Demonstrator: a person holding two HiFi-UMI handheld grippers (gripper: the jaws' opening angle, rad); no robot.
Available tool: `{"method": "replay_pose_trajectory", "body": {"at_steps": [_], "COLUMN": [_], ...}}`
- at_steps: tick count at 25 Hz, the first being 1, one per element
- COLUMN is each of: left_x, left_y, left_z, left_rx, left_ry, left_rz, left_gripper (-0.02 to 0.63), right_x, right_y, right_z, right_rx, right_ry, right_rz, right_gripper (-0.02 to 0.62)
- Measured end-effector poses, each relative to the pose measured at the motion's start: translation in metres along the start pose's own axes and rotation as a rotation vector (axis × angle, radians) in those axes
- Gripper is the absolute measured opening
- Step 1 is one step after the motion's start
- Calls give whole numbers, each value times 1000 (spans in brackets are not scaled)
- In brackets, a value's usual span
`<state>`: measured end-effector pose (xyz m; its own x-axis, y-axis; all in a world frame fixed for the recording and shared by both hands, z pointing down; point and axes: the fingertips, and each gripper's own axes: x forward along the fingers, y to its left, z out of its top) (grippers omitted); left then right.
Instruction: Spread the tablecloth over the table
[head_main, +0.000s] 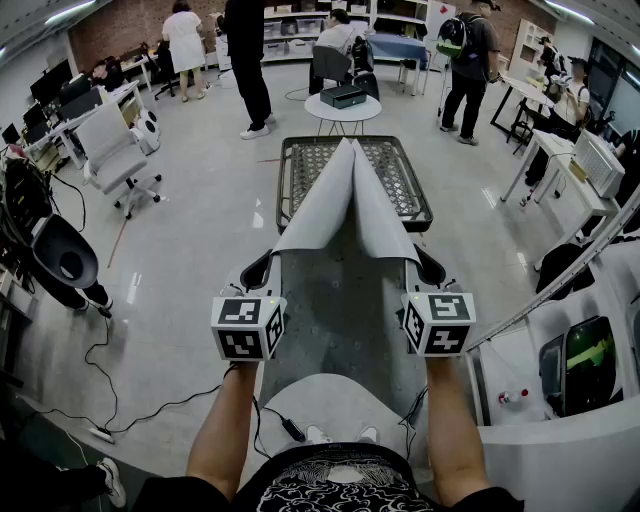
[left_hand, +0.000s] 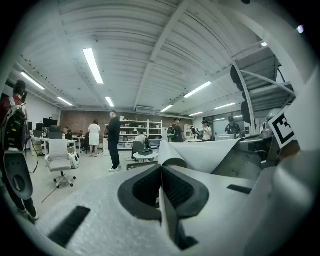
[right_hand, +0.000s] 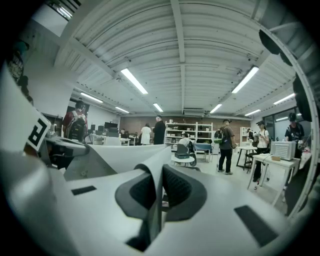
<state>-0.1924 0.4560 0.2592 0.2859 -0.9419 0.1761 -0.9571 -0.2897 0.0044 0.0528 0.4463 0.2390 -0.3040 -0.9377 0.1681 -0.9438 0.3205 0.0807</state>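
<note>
- Left hand-held gripper (head_main: 258, 272) is clenched on the near edge of the grey tablecloth (head_main: 345, 215).
- Right hand-held gripper (head_main: 428, 268) grasps the same edge.
- The tablecloth's peaked middle reaches over the mesh-topped desk (head_main: 292, 175).

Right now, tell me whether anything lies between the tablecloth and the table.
Nothing visible does. The left claw and right claw are shut on the tablecloth at its near corners; its far end lies over the table, whose mesh top holds nothing else.
</note>
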Motion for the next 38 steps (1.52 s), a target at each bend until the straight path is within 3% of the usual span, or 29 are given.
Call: {"method": "replay_pose_trajectory", "body": {"at_steps": [18, 24, 38], "left_x": [51, 92, 248], "left_y": [38, 31, 7], "left_z": [-4, -6, 11], "left_rx": [-17, -2, -10], "left_ry": [11, 17, 35], "left_rz": [-24, 8, 127], "left_gripper": [8, 8, 8], "right_x": [52, 88, 227], "right_y": [-2, -37, -156], "right_z": [0, -8, -6], "right_rx": [-12, -18, -15], "right_ry": [19, 11, -7], "right_rz": [-37, -14, 108], "right_gripper": [8, 8, 8]}}
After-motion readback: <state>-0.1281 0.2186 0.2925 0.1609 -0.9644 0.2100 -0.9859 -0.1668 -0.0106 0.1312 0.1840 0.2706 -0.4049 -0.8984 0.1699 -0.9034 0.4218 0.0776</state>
